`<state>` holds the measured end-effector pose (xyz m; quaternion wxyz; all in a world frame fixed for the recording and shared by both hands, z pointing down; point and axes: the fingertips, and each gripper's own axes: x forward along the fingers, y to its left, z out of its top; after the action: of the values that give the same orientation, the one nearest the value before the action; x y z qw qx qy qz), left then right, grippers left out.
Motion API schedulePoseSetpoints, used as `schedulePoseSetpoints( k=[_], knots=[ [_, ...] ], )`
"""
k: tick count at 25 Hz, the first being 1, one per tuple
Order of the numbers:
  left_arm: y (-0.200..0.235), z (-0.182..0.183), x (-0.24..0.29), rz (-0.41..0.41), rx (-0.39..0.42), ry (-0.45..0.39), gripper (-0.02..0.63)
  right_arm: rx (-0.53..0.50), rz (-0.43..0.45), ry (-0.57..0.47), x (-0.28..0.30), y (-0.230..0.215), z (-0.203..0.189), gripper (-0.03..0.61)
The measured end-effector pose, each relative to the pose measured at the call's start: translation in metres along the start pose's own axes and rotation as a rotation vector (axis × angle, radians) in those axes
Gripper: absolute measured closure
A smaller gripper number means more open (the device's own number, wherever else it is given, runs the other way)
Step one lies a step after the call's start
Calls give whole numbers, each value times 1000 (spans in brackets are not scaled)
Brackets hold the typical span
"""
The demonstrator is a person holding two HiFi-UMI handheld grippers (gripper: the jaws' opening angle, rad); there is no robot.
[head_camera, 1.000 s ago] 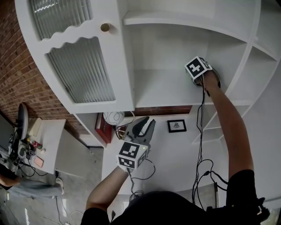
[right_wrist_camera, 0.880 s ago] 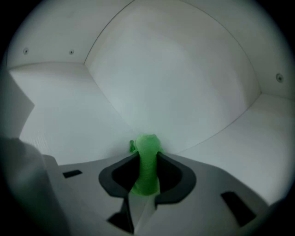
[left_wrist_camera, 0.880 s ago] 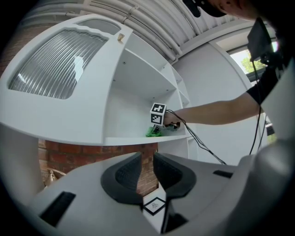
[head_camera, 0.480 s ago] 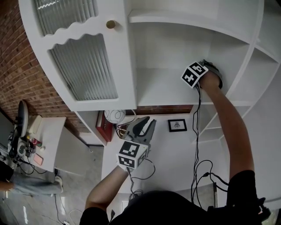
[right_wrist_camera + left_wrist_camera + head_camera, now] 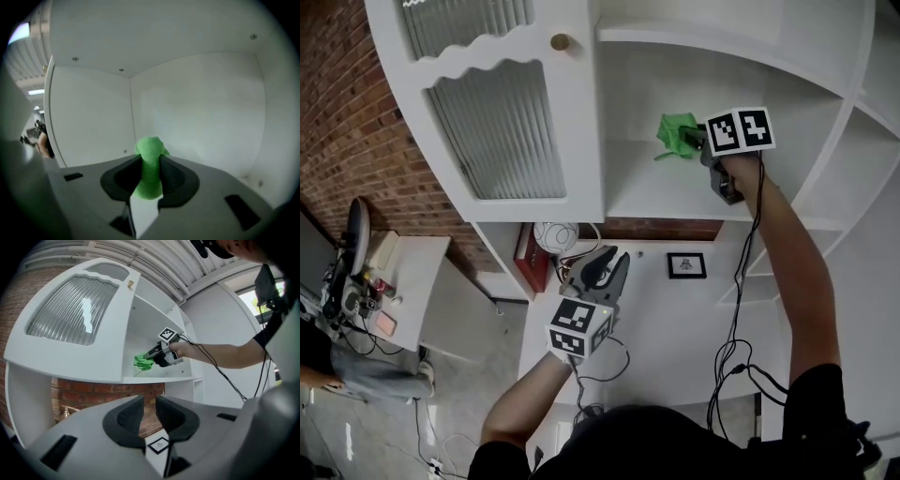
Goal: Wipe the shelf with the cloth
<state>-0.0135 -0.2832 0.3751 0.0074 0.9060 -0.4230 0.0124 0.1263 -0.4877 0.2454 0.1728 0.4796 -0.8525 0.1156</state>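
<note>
Right tongs (image 5: 694,141) clamp a crumpled green cloth (image 5: 676,131) over the white cabinet shelf (image 5: 656,192). Left tongs (image 5: 609,259), at 7 o'clock from the cloth, are narrowly parted and hold nothing.

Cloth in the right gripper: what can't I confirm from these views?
- Whether the cloth touches the shelf: the head view's angle leaves it unclear.
- Shelf board under the cloth: hidden in the right gripper view by the body of the right gripper.
- Cloth's underside in the left gripper view: too small.
</note>
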Motion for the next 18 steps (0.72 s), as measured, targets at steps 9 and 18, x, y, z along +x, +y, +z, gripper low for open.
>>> schedulePoseSetpoints(
  k=[9, 18],
  knots=[
    [32, 0, -46, 122, 2, 1, 537, 252, 350, 51, 51, 95, -9, 483],
    [43, -5, -60, 153, -8, 6, 537, 63, 244, 186, 77, 100, -37, 485]
  ],
)
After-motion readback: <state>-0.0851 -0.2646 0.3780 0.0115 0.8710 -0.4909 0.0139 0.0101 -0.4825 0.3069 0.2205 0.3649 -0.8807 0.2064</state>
